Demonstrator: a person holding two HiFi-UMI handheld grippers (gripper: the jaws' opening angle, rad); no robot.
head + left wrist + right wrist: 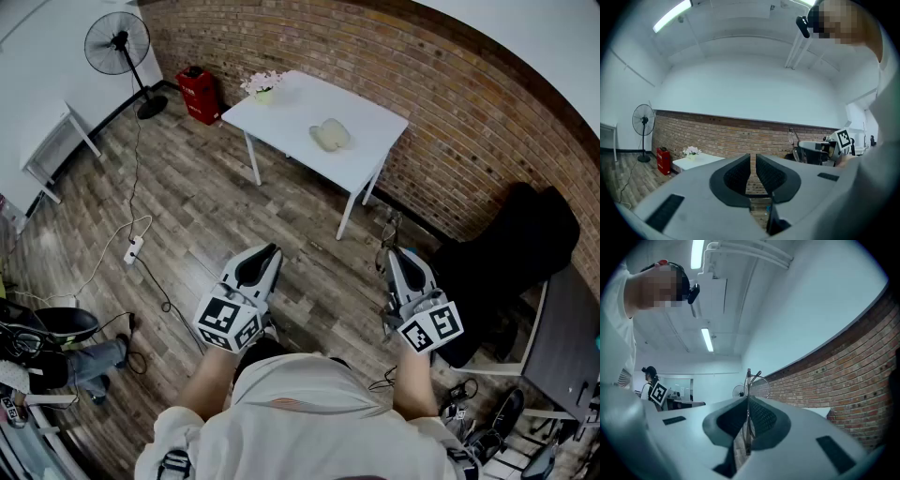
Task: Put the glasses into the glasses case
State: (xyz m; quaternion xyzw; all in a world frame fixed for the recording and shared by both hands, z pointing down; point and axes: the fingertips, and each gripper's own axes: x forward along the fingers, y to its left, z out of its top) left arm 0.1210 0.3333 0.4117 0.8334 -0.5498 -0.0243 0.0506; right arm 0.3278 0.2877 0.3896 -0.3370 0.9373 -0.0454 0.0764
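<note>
The white table stands well ahead of both grippers, with the pale glasses case lying on it, far beyond the jaw tips. The left gripper has its jaws drawn almost together on nothing; the right gripper is clamped on the glasses, which stand upright between its pads and project past the tips. The thin wire frame is judged light, springy and fragile: grip the folded temples lightly, never the lenses.
</note>
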